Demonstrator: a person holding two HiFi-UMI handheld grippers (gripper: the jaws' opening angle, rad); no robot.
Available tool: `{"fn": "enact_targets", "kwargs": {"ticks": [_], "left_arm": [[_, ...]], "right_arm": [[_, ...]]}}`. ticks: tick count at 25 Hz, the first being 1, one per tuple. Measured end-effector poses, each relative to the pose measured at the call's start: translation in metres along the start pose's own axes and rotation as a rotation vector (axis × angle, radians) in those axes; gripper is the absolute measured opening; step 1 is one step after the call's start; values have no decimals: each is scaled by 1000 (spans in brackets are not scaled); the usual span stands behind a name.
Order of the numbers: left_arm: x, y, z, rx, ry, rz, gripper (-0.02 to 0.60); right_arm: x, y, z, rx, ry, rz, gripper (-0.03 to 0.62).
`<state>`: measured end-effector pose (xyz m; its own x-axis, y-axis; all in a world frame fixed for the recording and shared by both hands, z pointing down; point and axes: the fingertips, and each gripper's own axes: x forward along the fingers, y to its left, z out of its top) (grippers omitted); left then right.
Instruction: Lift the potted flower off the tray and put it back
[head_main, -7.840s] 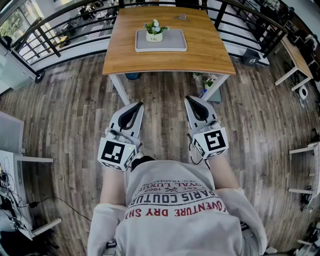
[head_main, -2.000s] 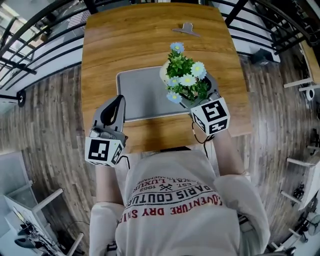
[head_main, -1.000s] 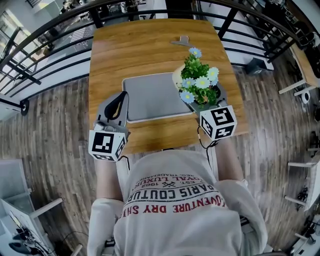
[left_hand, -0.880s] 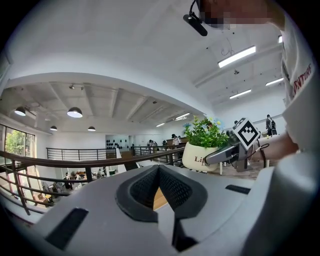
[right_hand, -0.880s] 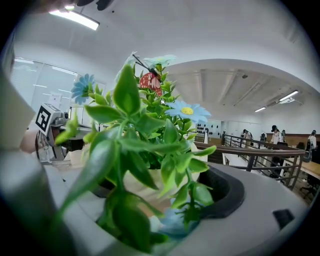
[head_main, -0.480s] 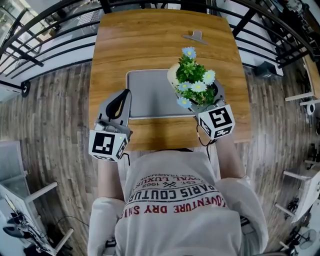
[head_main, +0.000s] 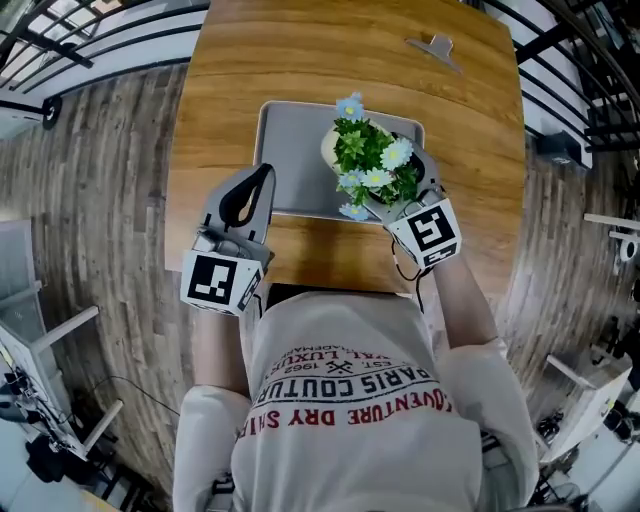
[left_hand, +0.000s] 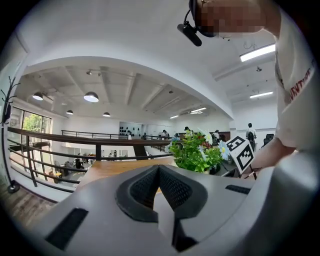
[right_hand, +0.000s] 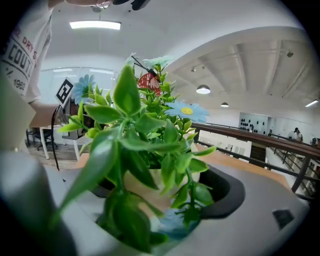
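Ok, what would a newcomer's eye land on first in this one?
The potted flower, with blue and white blooms over green leaves, is clamped in the right tongs above the right half of the grey tray on the wooden table. Next come the left tongs, shut and empty, by the tray's near-left corner.

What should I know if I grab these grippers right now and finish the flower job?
Right gripper: shut on the potted flower, holding it over the right part of the grey tray, apparently raised off it.
Left gripper: shut, empty, near the front edge of the table, beside the tray.
Done: the lift, it seems.
Left: lower the potted flower onto the tray, open the right gripper, draw back.
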<state>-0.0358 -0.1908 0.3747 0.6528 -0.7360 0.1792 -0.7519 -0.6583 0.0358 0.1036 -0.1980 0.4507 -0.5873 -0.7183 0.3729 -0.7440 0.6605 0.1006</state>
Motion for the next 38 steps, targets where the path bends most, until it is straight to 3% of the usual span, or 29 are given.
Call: {"fn": "enact_targets", "kwargs": {"ticks": [7,20,24,28,38], "left_arm": [[14,3,-41,-41,74,24,12],[29,22,-89,-93,163,59,12],[31,22,-95,-124,191,65,12],[34,22,-101,-95,193,63,12],[37,15,-104,-81,223,42,12]], "right_arm": [[43,23,-52,11,84,204,472],[95,38,-93,-29,146,435,472],[102,40,-96,-22,138,473,472],[103,40,-99,-22,120,492,471],[98,40,-96,4,132,471,472]]}}
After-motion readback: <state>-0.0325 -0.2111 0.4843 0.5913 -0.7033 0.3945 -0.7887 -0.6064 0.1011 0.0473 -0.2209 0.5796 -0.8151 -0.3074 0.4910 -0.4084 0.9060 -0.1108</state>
